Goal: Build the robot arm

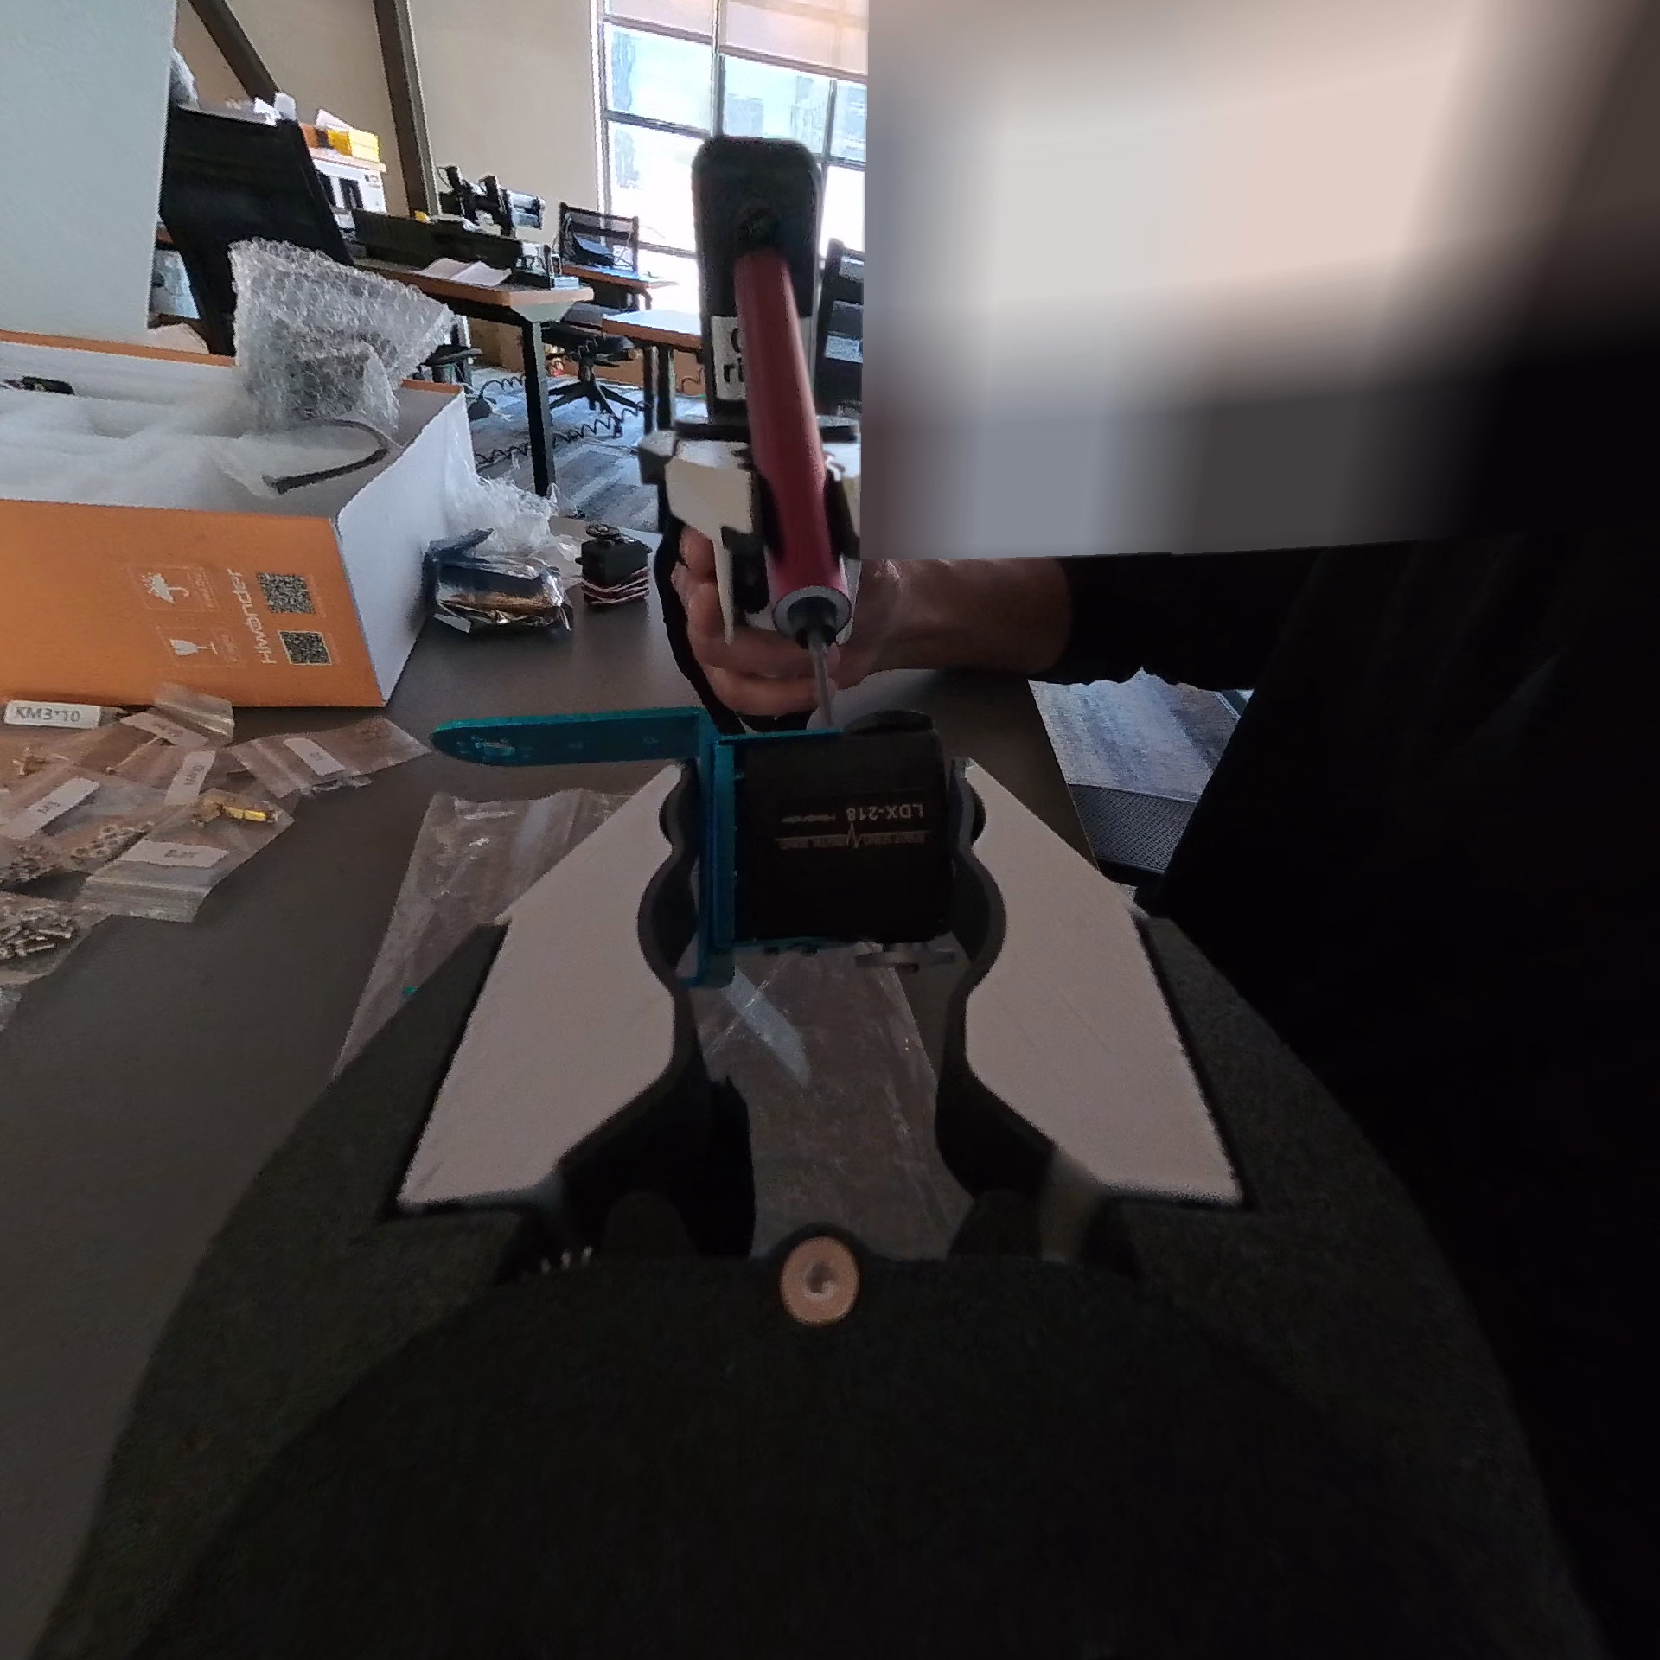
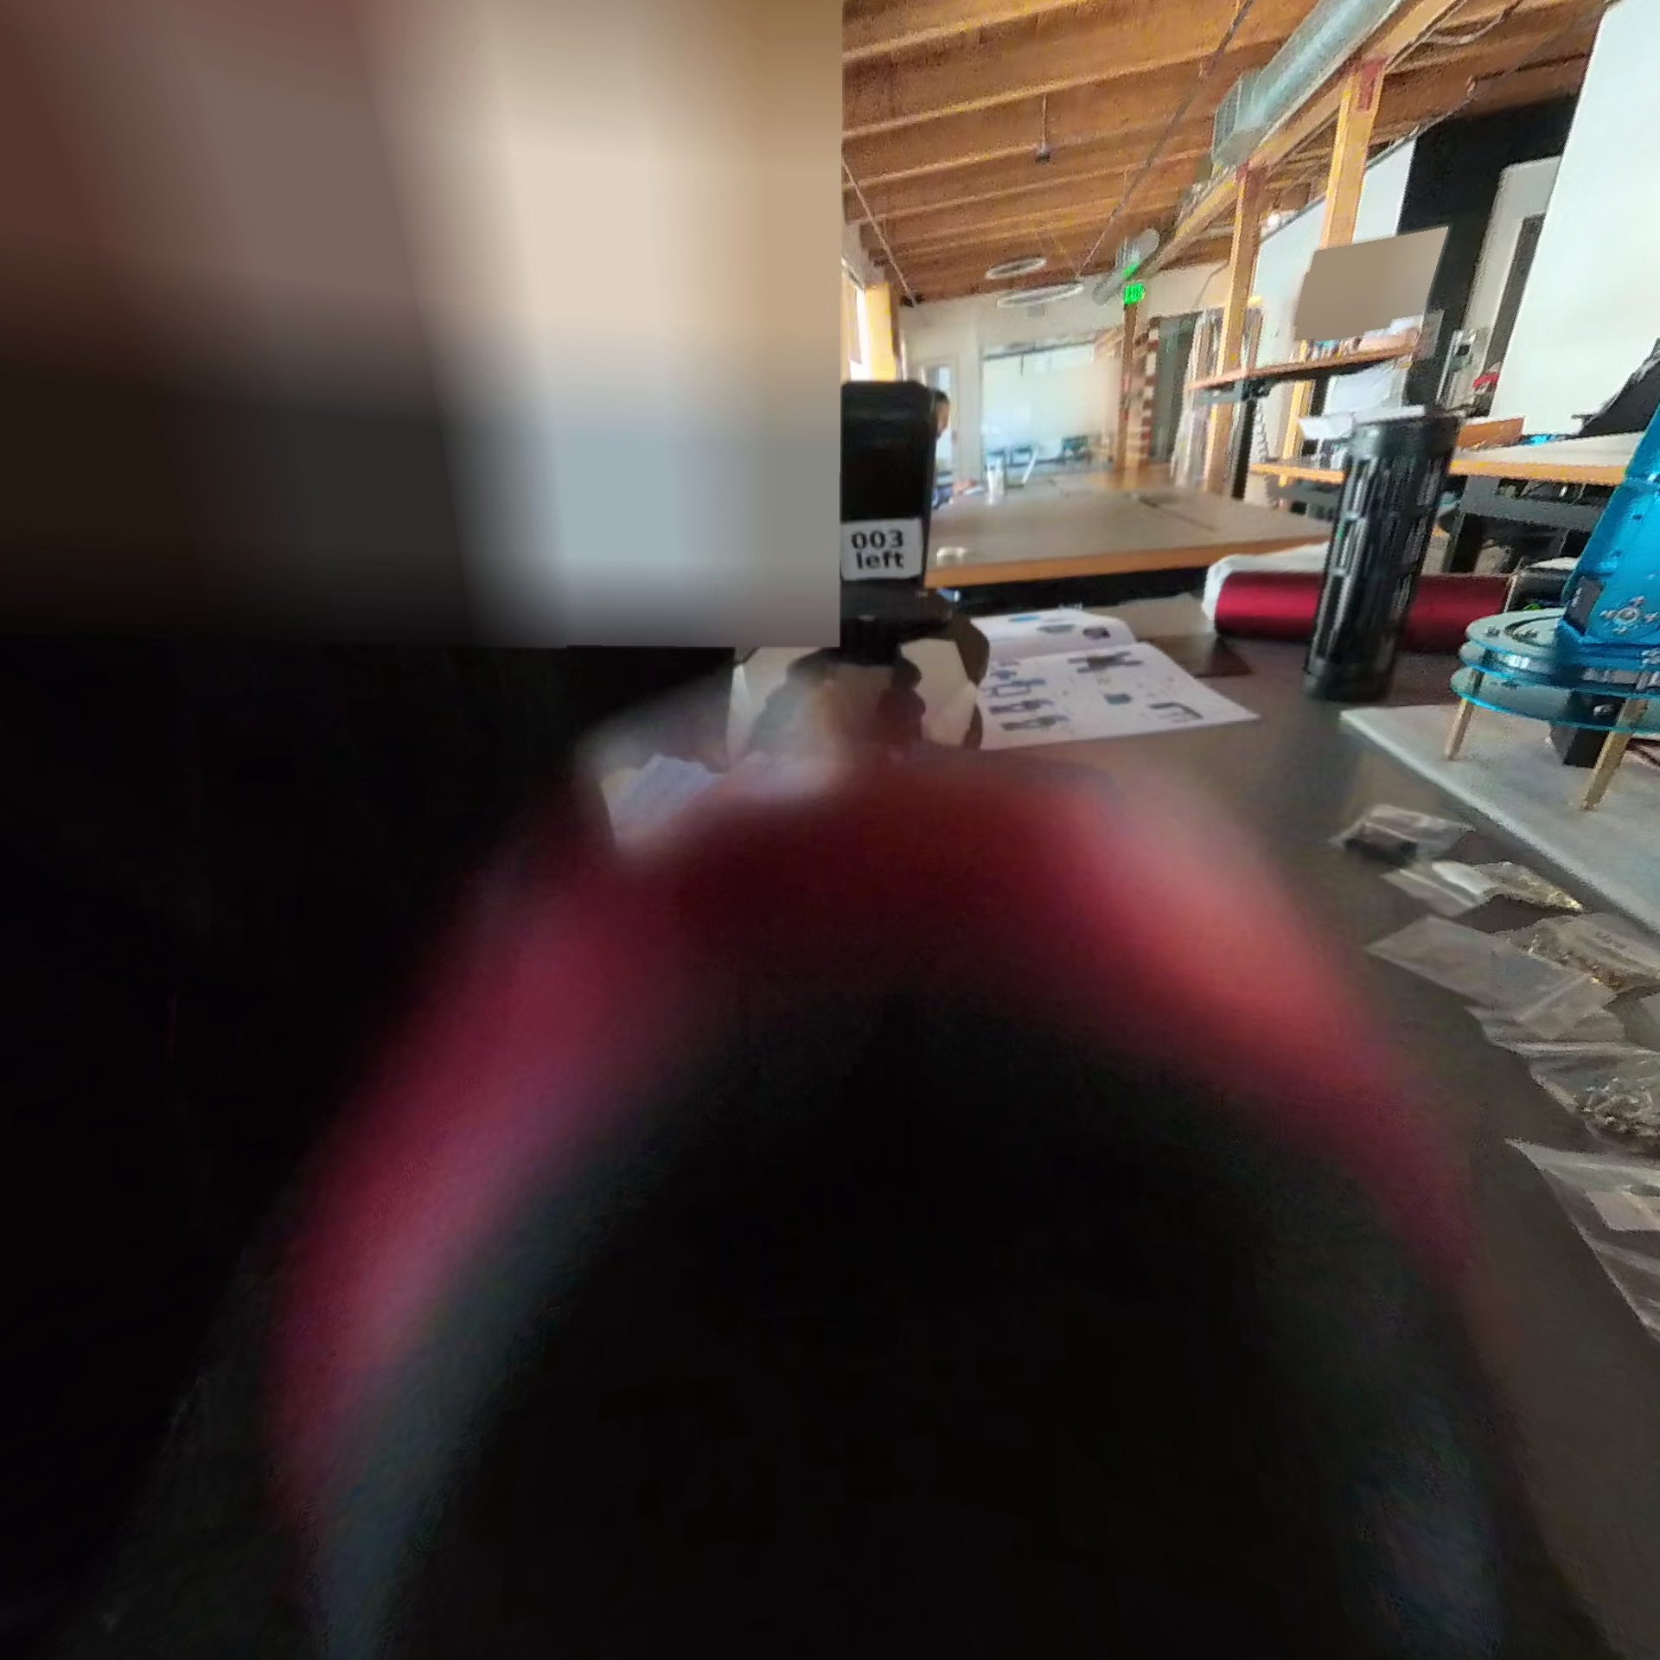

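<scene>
In the left wrist view my left gripper (image 1: 831, 808) is shut on a black servo (image 1: 844, 862) that sits in a blue metal bracket (image 1: 575, 741), held just above the dark table. Opposite it, a hand holds my right gripper (image 1: 772, 539), which is shut on a red-handled screwdriver (image 1: 786, 431). The screwdriver points down, with its tip at the servo's far top edge. In the right wrist view the blurred red handle (image 2: 629, 1033) fills the foreground and hides the right gripper's own fingers. The left gripper (image 2: 885, 692) shows beyond it.
An orange and white box (image 1: 180, 611) with bubble wrap (image 1: 323, 341), small bags of screws (image 1: 135, 826) and a second servo (image 1: 615, 570) lie to the left. An instruction sheet (image 2: 1096, 692), a black cylinder (image 2: 1374, 557), a blue robot base (image 2: 1581, 629) and more bags (image 2: 1572, 988) show in the right wrist view. Spacing between my two grippers at the tips: around 6 cm.
</scene>
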Tool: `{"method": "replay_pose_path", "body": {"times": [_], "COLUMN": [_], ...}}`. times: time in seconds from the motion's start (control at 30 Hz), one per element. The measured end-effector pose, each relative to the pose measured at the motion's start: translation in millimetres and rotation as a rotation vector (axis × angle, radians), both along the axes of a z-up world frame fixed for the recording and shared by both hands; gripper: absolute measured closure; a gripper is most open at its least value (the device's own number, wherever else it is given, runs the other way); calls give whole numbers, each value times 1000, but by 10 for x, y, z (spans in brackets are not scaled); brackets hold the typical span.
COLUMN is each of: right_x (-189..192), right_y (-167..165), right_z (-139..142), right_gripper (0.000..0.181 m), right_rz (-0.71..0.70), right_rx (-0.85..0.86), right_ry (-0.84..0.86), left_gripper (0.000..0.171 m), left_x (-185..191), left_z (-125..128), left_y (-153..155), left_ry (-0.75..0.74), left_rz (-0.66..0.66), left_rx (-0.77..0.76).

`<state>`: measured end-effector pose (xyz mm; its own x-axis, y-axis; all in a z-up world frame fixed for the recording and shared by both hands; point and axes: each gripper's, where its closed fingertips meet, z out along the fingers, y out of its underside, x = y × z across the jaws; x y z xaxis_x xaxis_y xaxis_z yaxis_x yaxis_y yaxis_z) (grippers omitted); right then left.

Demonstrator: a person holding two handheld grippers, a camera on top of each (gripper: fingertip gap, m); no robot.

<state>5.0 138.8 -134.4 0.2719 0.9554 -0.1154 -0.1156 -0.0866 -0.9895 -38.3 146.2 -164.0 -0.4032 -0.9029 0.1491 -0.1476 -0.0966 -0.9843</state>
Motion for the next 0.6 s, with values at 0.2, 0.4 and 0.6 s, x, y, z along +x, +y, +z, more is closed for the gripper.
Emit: {"method": "replay_pose_path", "body": {"times": [0.2,0.4,0.6], "right_x": [-15,-70,-63], "right_y": [23,44,24], "right_z": [-208,-443,-460], "right_gripper": [160,161,159], "right_rz": [-26,-14,-8], "right_rx": [10,-26,-23], "right_ry": [-157,-274,-303], "left_gripper": [118,118,119], "left_x": [-17,-42,-37], "left_z": [-120,-398,-405], "left_y": [66,66,52], "left_ry": [49,128,133], "left_rz": [24,35,19], "left_rx": [106,269,244]}}
